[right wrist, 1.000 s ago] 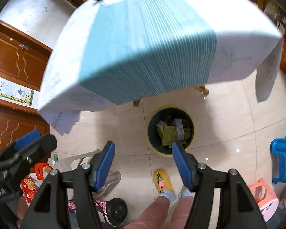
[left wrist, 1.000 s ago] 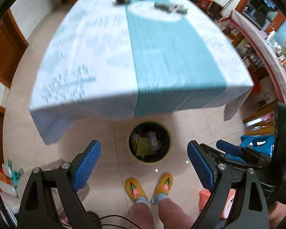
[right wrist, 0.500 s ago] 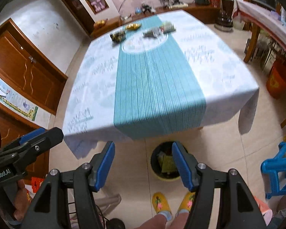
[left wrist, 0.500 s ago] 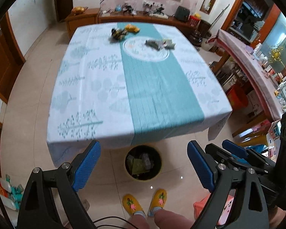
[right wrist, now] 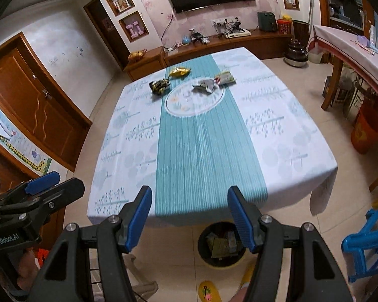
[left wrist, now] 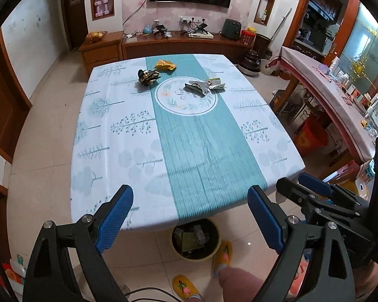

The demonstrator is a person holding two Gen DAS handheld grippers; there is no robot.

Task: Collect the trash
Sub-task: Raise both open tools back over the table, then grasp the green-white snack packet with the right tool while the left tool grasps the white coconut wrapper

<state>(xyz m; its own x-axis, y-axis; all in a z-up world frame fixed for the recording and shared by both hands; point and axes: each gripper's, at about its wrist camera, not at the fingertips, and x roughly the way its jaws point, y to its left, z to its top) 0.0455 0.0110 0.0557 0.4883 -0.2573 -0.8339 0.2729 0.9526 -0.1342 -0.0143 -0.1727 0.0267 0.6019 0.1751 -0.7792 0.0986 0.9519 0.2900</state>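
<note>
Fingers (left wrist: 114, 216) on both grippers hang spread and empty over the surface's (left wrist: 128, 156) near edge, so stretching for wrappers (left wrist: 201, 85) at the far edge might sweep them off, missing the bin (left wrist: 195, 239).

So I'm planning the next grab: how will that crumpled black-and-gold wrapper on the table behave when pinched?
The black-and-gold wrapper looks like thin crumpled foil, so it is probably very light and will crush flat rather than resist. Its glossy surface may be slippery. Pushed, it would likely skid across the tablecloth rather than roll.
</note>
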